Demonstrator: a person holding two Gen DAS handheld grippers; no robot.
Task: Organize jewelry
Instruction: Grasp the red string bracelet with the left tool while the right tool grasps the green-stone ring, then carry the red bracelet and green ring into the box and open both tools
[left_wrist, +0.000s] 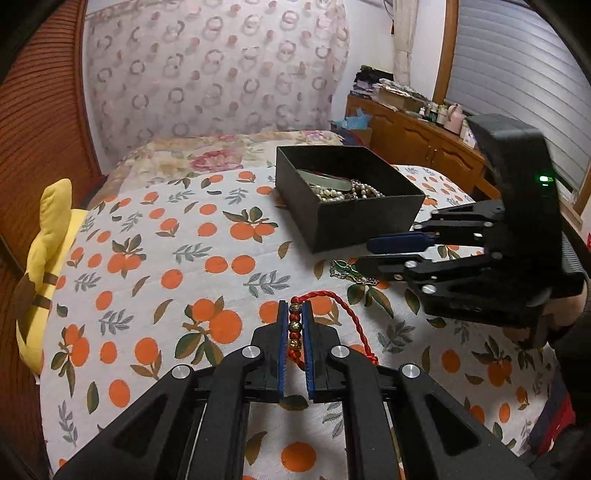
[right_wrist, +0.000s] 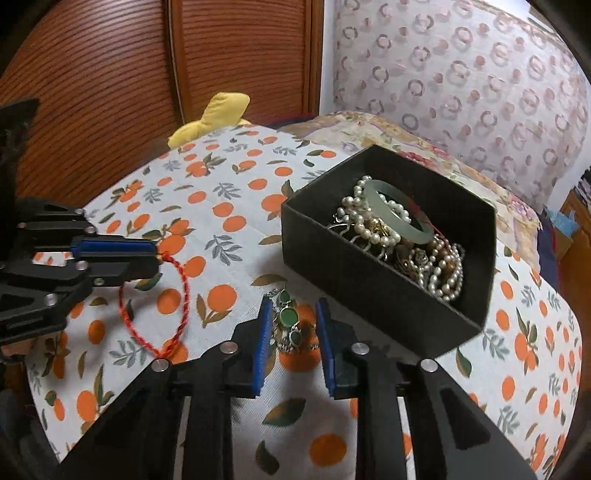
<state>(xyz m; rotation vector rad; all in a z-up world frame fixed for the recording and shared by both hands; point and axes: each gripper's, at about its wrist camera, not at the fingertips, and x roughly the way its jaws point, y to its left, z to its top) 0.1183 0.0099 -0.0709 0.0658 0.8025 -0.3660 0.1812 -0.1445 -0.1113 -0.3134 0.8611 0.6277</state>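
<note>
My left gripper (left_wrist: 294, 304) is shut on a red cord bracelet (left_wrist: 295, 325) with gold and red beads, and its loop trails onto the orange-print bed cover (left_wrist: 166, 240). In the right wrist view the left gripper (right_wrist: 159, 258) sits at the left, with the red cord (right_wrist: 181, 295) hanging from its tip. My right gripper (right_wrist: 293, 310) stands over a green-stone piece (right_wrist: 286, 317) that lies on the cover between its pads. I see no pad pressing on it. The black box (right_wrist: 369, 280) behind holds pearls (right_wrist: 373, 229) and a jade bangle (right_wrist: 391, 218). From the left wrist, the right gripper (left_wrist: 362, 254) reaches in beside the box (left_wrist: 369, 218).
A yellow plush toy (left_wrist: 48, 258) lies at the bed's left edge. A slatted wooden door (right_wrist: 110, 74) stands behind it. A ring-patterned cloth (left_wrist: 221, 74) covers the head of the bed. A cluttered wooden dresser (left_wrist: 417, 136) stands at the far right, beyond the bed.
</note>
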